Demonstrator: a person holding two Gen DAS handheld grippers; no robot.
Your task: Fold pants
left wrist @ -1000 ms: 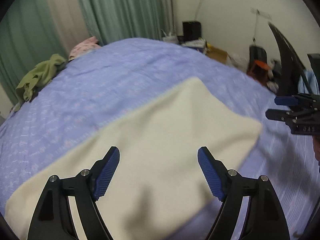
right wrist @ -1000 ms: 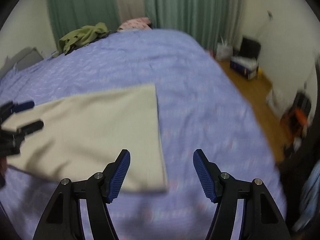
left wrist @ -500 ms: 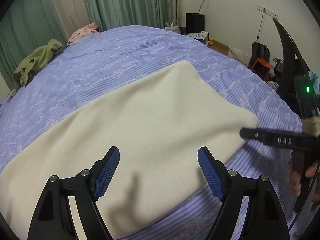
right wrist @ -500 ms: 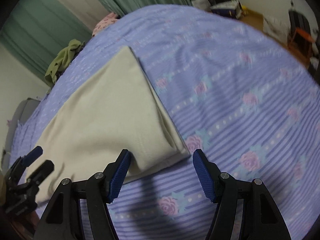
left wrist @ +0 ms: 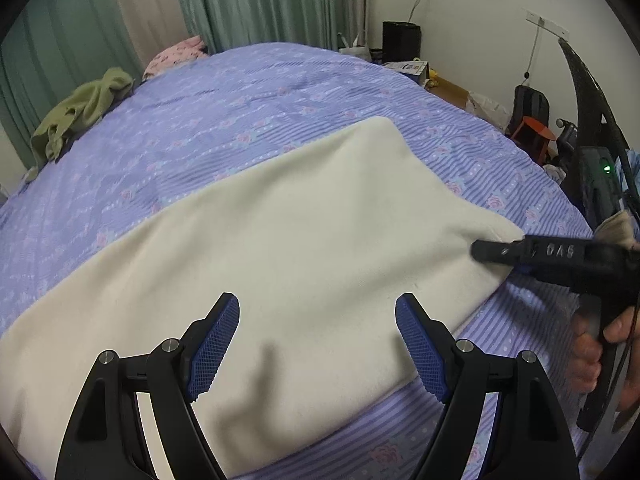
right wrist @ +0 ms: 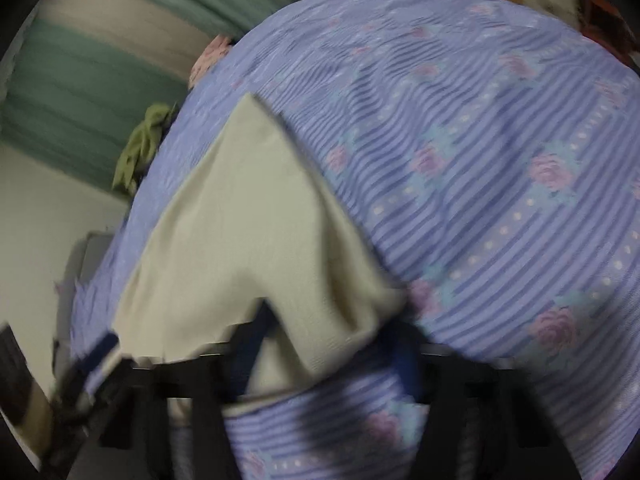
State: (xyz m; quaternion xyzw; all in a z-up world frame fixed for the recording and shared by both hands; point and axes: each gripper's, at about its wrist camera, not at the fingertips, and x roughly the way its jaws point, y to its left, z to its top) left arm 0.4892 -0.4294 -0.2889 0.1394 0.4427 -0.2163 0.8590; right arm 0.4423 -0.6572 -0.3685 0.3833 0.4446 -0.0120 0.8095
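Observation:
The cream pants (left wrist: 288, 240) lie folded flat on the purple flowered bedspread (left wrist: 248, 112). My left gripper (left wrist: 318, 344) is open and empty, hovering just over the near part of the pants. My right gripper (left wrist: 496, 252) reaches in from the right in the left wrist view, its tip at the pants' right corner. In the blurred right wrist view the pants' corner (right wrist: 320, 312) lies between the right gripper's fingers (right wrist: 328, 360); how far the jaws stand apart is not clear.
A green garment (left wrist: 80, 108) and a pink one (left wrist: 176, 52) lie at the far end of the bed. Green curtains (left wrist: 260, 0) hang behind. Boxes, a black speaker (left wrist: 401, 38) and an orange stool (left wrist: 536, 130) stand on the floor at right.
My right gripper has moved down and in onto the pants' right corner, which now lies between its fingers. My left gripper has barely moved and stays open.

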